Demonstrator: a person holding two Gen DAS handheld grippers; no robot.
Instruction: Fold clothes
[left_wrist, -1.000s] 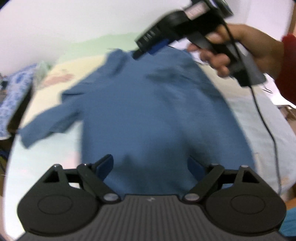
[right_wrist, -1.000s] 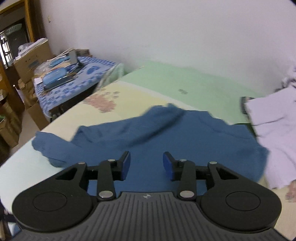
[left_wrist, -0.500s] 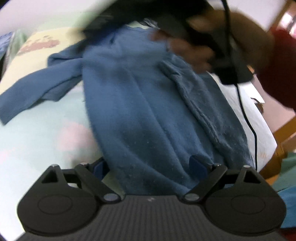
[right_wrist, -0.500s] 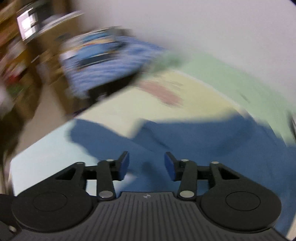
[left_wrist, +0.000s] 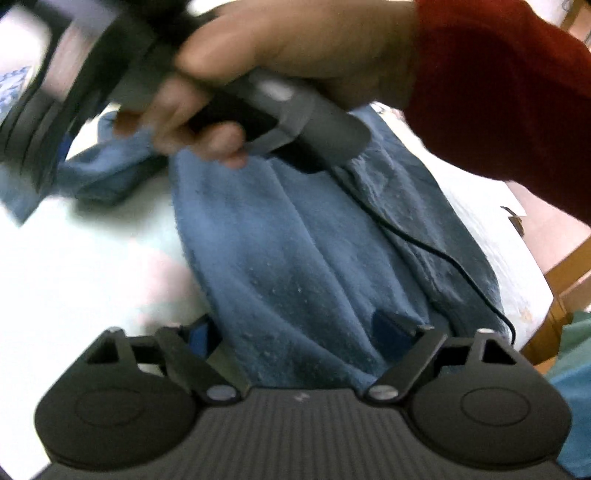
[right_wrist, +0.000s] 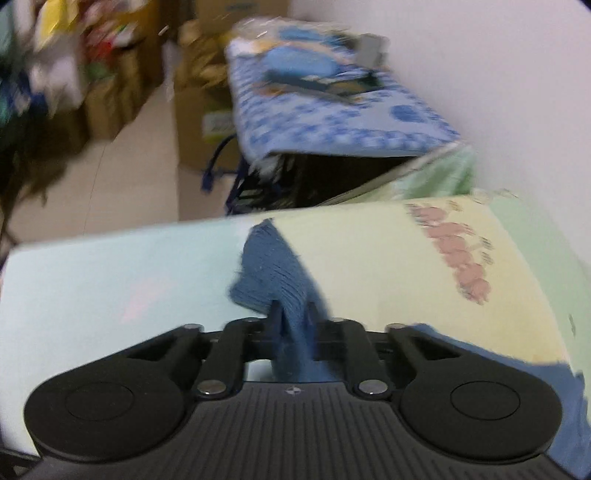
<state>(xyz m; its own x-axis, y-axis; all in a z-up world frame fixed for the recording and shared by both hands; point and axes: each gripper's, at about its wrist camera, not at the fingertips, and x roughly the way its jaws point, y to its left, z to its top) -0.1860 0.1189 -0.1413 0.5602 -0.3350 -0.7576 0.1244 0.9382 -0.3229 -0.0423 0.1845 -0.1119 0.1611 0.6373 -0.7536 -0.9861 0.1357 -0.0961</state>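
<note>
A blue knit sweater (left_wrist: 303, 258) lies spread on the bed. My left gripper (left_wrist: 295, 328) is open, its jaws wide apart over the sweater's lower hem, with cloth between them. In the right wrist view my right gripper (right_wrist: 293, 314) is shut on the sweater's left sleeve (right_wrist: 273, 273) near its cuff, at the bed's edge. The hand holding the right gripper fills the top of the left wrist view (left_wrist: 266, 74), its cable trailing over the sweater.
The bed sheet (right_wrist: 369, 258) is pale blue, yellow and green with pink prints. A table with a blue patterned cloth (right_wrist: 332, 122) stands beside the bed, cardboard boxes (right_wrist: 199, 110) behind it. A wooden bed frame (left_wrist: 565, 288) shows at the right.
My right gripper swung left across the sweater to the sleeve and shut on it. My left gripper came closer to the hem and stayed open.
</note>
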